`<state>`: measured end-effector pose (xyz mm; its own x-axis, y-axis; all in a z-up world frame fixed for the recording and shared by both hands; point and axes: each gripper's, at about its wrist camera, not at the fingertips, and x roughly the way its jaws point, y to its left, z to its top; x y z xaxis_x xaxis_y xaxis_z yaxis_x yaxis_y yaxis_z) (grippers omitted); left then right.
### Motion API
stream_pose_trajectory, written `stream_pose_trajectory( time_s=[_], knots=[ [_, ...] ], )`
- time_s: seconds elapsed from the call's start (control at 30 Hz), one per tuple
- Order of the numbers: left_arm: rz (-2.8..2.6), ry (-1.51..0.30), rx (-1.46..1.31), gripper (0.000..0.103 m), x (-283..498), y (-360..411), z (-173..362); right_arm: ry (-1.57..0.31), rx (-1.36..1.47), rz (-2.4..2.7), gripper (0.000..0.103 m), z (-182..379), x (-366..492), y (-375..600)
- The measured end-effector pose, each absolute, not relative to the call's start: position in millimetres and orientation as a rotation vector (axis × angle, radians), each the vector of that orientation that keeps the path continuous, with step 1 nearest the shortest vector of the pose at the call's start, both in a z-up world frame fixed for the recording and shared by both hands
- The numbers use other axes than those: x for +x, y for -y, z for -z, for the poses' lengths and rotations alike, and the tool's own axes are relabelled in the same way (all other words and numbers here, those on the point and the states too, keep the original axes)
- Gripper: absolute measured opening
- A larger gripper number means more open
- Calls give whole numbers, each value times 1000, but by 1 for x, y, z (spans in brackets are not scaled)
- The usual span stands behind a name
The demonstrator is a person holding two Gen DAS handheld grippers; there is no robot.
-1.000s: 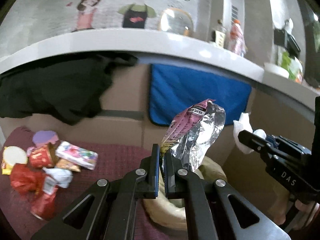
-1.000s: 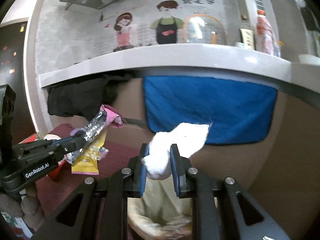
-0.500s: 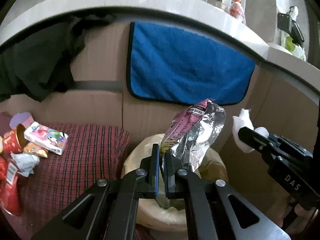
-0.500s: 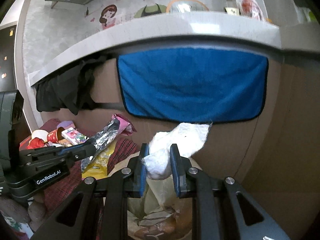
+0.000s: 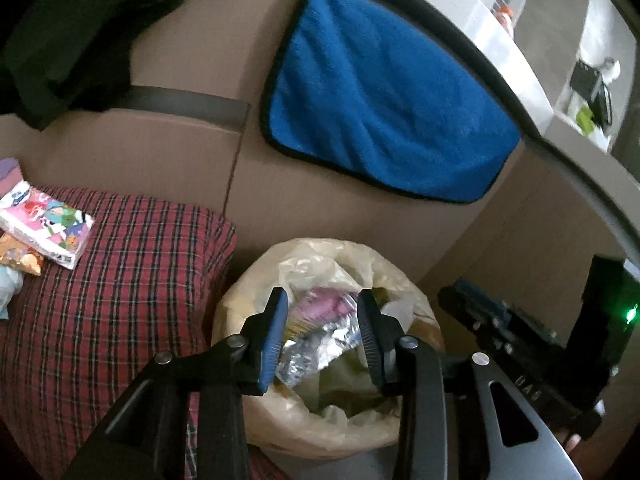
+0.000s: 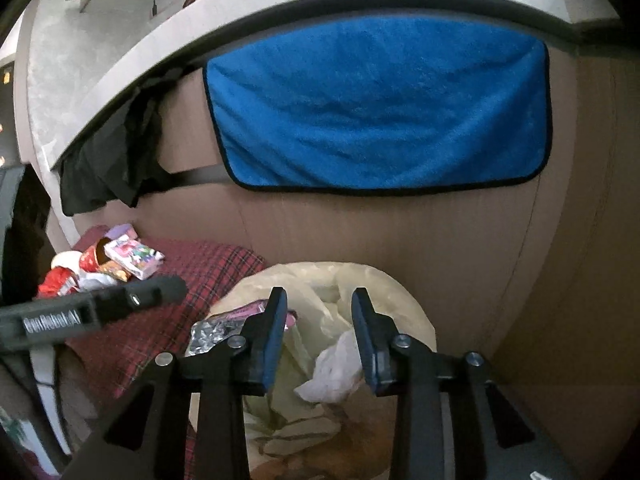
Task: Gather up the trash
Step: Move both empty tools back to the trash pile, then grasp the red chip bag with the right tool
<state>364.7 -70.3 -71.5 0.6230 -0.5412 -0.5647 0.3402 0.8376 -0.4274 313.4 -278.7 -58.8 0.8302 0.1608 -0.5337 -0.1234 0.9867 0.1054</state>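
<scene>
The left gripper (image 5: 322,330) is held with its fingers spread apart and nothing clamped between them; the same is seen of the right gripper (image 6: 318,334), whose fingers also stand apart over the bin (image 6: 416,312). In the right wrist view the left gripper (image 6: 100,310) is seen from the side at 9 o'clock; its finger gap cannot be judged there.

Just beyond the left fingertips, the wrapper (image 5: 320,332), pink outside and foil inside, is seen lying in the bin (image 5: 256,276). Its long axis runs from the foil end at 7 o'clock up to the pink end at 1 o'clock in the left wrist view. In the right wrist view the wrapper (image 6: 224,322) lies near the bin's rim at 9 o'clock, foil end toward the left, pink end toward the right. The tissue (image 6: 336,368) is seen crumpled inside the bin, between and below the right fingers; no clear long axis can be made out.

The bin is lined with a pale bag (image 5: 312,260). At 9 o'clock of the bin, a plaid cloth (image 5: 132,280) is spread, and at its far left edge a heap of packets (image 5: 44,224) is piled. Behind stands a cardboard wall (image 5: 192,152), on which a blue towel (image 5: 384,108) is hung at 12 o'clock and a dark cloth (image 6: 112,164) at 10 o'clock.
</scene>
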Motion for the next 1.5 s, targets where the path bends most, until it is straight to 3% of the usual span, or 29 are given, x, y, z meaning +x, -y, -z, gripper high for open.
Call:
stream_pose_trajectory(
  time_s=[0.6, 1.1, 1.5],
  knots=[
    [227, -524, -247, 38, 292, -75, 17, -481, 7, -250, 31, 17, 281, 203],
    [-20, -546, -394, 38, 258, -257, 64, -560, -70, -470, 31, 32, 290, 69],
    [-46, -557, -452, 38, 238, -324, 91, -759, 33, -589, 31, 76, 312, -46]
  ],
)
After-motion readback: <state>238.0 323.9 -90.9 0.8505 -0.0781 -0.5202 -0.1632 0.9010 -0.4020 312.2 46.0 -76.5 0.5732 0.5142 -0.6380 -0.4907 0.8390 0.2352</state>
